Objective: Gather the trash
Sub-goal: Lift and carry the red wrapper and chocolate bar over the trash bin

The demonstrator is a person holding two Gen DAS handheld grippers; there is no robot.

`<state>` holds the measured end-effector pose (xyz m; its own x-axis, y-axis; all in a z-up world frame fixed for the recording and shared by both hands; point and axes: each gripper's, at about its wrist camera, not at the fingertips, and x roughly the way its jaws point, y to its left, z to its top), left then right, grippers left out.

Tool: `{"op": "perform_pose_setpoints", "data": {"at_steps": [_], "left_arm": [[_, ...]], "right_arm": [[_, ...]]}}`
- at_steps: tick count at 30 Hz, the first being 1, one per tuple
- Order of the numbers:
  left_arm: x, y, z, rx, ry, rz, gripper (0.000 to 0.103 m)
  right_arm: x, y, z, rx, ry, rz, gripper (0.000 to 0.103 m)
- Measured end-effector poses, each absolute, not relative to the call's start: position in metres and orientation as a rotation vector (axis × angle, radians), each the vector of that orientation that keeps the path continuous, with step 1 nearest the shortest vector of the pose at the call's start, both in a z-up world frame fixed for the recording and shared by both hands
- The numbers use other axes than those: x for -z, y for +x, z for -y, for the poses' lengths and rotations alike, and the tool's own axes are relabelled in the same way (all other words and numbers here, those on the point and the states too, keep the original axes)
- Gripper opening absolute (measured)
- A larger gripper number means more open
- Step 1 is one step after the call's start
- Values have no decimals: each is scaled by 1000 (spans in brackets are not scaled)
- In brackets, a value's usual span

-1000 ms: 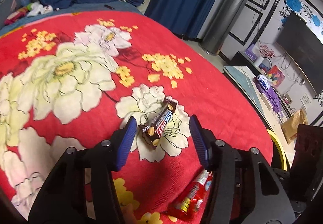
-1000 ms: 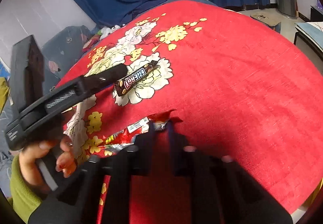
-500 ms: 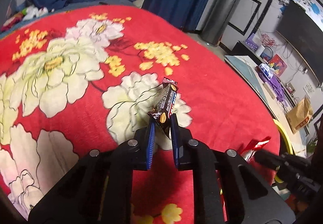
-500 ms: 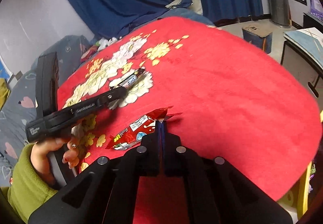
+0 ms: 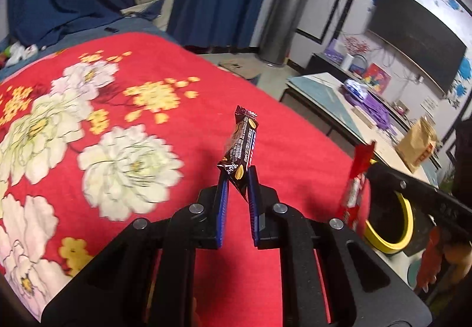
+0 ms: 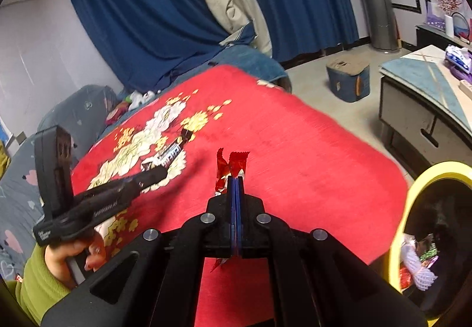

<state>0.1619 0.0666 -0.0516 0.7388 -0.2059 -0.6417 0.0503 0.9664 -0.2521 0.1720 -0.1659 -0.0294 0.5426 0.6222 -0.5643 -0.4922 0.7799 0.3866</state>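
The left tool is clamped on the lower end of a dark candy wrapper, which stands up clear of the red flowered blanket. The right tool is pinched tight on a red wrapper, also lifted off. Both are light, thin, crinkly film, slippery and floppy, so a grip near one end is likely to hold best. The yellow-rimmed bin sits just beside the blanket's edge, apparently already holding some trash.
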Motion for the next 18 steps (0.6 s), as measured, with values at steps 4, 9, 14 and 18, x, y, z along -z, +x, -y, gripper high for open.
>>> {"op": "perform_pose_setpoints", "data": {"at_steps": [4, 9, 14, 18], "left_arm": [[47, 162, -41, 189, -191, -726, 8], [41, 159, -16, 240, -159, -716, 8], [38, 157, 8, 290, -134, -711, 8], [38, 157, 24, 321, -117, -713, 7]], "right_arm": [[23, 175, 182, -644, 199, -721, 1], [15, 176, 200, -626, 202, -695, 1], [6, 175, 228, -593, 213, -670, 1], [4, 175, 247, -564, 226, -658, 1]]}}
